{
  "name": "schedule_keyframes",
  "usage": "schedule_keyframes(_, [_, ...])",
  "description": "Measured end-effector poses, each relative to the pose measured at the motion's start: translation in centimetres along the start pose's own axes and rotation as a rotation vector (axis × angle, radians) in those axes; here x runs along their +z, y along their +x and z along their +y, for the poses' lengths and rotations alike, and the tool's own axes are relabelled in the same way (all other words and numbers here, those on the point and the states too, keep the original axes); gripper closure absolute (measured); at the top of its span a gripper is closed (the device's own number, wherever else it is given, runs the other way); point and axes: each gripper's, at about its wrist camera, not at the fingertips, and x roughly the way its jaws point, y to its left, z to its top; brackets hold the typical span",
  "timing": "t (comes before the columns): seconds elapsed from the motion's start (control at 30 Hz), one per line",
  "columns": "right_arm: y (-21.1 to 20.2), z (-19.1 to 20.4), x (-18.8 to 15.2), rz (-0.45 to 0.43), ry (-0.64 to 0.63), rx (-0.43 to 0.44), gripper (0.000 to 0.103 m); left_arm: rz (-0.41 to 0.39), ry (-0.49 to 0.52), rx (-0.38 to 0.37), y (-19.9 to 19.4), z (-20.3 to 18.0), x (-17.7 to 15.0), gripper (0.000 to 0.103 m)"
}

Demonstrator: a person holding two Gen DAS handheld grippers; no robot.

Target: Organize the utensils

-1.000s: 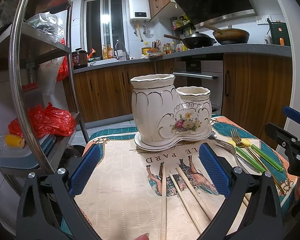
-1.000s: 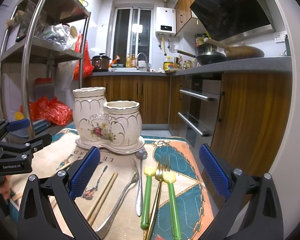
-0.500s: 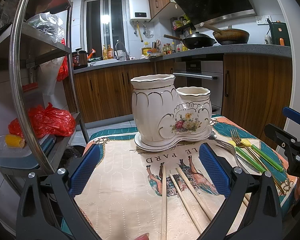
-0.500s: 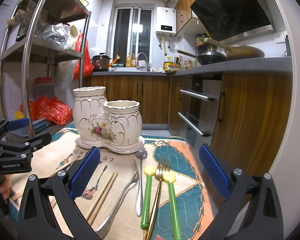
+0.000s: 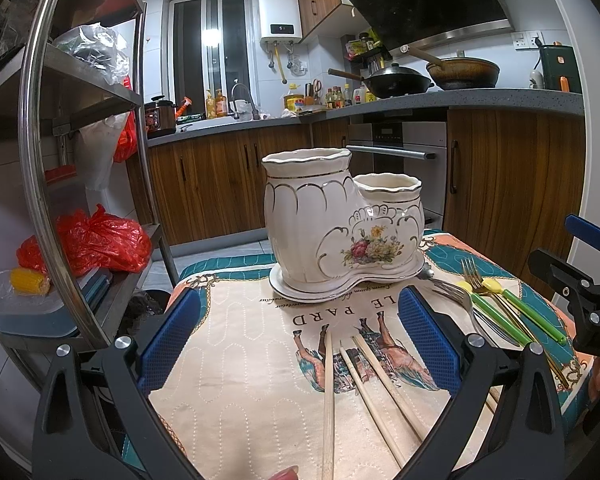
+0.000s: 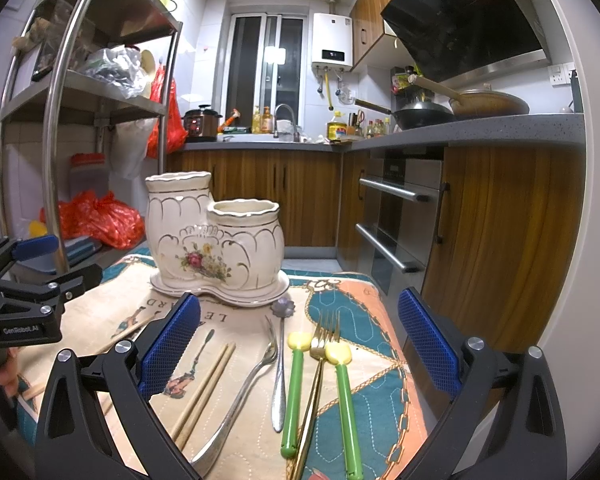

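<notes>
Altogether three chopsticks (image 5: pixel 374 392), two green-handled utensils (image 6: pixel 342 408), one two-cup holder (image 5: pixel 340 226)

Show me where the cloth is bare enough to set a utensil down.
Free: the cream stretch of the tablecloth left of the chopsticks, in front of the ceramic holder; also the teal-orange edge right of the green-handled utensils. Crowded: between those, where fork and spoons lie side by side.

The left gripper (image 5: pixel 298 340) hovers with its jaws spread wide, blue pads facing each other and nothing between them. The right gripper (image 6: pixel 298 340) is equally wide apart and holds nothing. Both point forward, side by side, the left one level with the right.
</notes>
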Motion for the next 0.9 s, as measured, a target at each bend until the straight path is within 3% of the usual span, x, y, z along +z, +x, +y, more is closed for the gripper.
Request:
schedule_keyframes(0.7, [0.17,0.19,-0.15,0.002,-0.003,0.0,0.005,0.01,0.005,-0.019,0.05,-0.08,-0.18,0.005])
schedule_keyframes(0.9, [0.04,0.13,-0.02,0.002,-0.01,-0.012,0.005,0.002,0.063,-0.032,-0.3,-0.64,-0.06,0.005])
